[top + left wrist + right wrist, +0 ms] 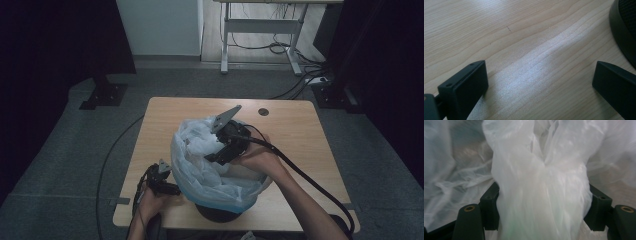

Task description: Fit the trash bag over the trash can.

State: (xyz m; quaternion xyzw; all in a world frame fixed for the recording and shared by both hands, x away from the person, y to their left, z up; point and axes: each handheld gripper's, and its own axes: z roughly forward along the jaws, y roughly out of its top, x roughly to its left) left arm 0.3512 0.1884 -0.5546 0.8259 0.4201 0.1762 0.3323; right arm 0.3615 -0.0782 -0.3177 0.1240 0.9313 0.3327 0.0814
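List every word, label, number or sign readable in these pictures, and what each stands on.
None: no readable text stands on the white plastic bag, the black bin, the wooden table, or either tool, left or right.

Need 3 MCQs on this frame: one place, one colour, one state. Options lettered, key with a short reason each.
1. Where are the left tongs?
A. Inside the bag
B. Low over the table, beside the black bin
C. At the table's far edge

2. What colour is the bag lining the bin?
A. Black
B. Translucent white with a blue rim
C. Red

3. What state are the right tongs in?
A. Wide open over bare wood
B. Resting on the floor
C. Around a gathered bunch of bag film

Key: 1 B, left gripper view shows wood between open jaws and the bin's edge at right. 2 B, seen in the high view. 3 C, film bunched between the jaws.
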